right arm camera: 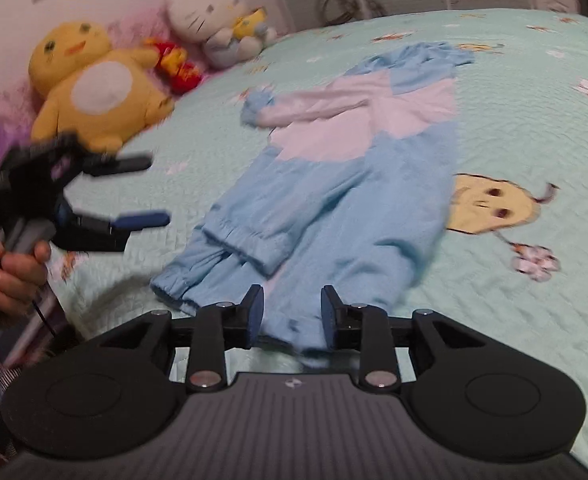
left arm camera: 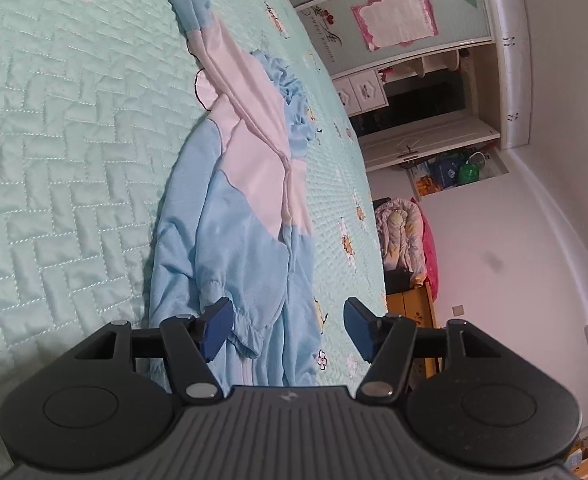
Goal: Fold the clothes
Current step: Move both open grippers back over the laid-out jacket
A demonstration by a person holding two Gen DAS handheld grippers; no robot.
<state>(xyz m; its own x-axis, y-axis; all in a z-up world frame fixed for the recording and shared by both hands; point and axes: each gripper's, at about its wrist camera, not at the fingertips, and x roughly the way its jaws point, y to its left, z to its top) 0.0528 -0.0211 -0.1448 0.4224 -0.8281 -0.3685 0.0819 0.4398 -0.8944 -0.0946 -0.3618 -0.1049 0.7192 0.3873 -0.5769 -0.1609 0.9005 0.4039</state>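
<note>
A light blue and white child's jacket (left arm camera: 245, 240) (right arm camera: 334, 200) lies lengthwise on a mint green quilted bedspread (left arm camera: 53, 160) (right arm camera: 534, 320), with one sleeve folded over its body. My left gripper (left arm camera: 287, 328) is open just above the jacket's lower end, its left pad near a gathered cuff (left arm camera: 249, 332). The right wrist view also shows the left gripper (right arm camera: 141, 192), held open off the jacket's left side. My right gripper (right arm camera: 291, 314) hovers at the jacket's near hem (right arm camera: 294, 332). The hem shows in the gap between the jaws, and the pads stand apart from it.
A yellow plush toy (right arm camera: 93, 92), a white cat plush (right arm camera: 213, 12) and a small red toy (right arm camera: 173, 64) sit by the wall at the head of the bed. A hand (right arm camera: 9, 272) holds the left gripper. A wardrobe (left arm camera: 394, 20) and a bedding bundle (left arm camera: 406, 236) stand beyond the bed's edge.
</note>
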